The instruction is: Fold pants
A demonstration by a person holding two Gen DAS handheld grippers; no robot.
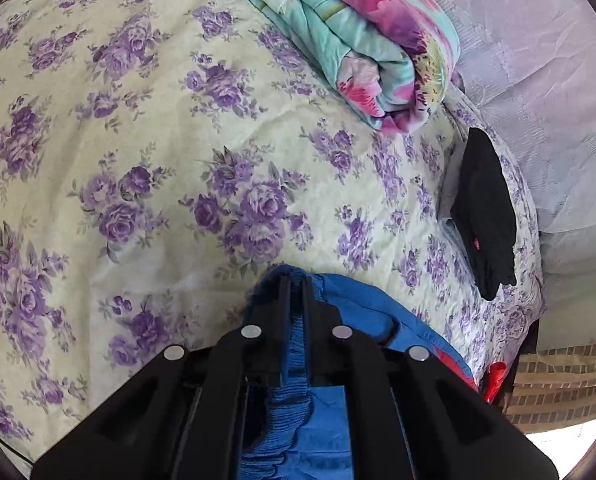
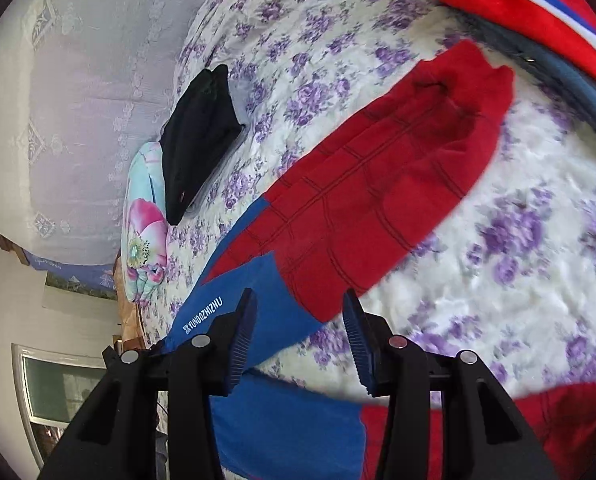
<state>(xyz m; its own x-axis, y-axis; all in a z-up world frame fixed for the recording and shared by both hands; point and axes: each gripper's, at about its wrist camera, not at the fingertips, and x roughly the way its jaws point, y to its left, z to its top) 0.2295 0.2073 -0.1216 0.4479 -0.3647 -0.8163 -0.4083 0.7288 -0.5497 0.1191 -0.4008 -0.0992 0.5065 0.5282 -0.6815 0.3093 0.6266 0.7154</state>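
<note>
Left hand-held gripper (image 1: 294, 280) clamped on pants (image 2: 378, 184) waistband, right hand-held gripper (image 2: 298, 300) apart above leg

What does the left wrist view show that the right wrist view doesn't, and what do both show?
Only the left wrist view shows the left gripper shut on the pants' blue waistband. Only the right wrist view shows the right gripper open above the pants, and the red leg spread out. Both show the floral bedsheet, the black folded garment and the rolled quilt.
</note>
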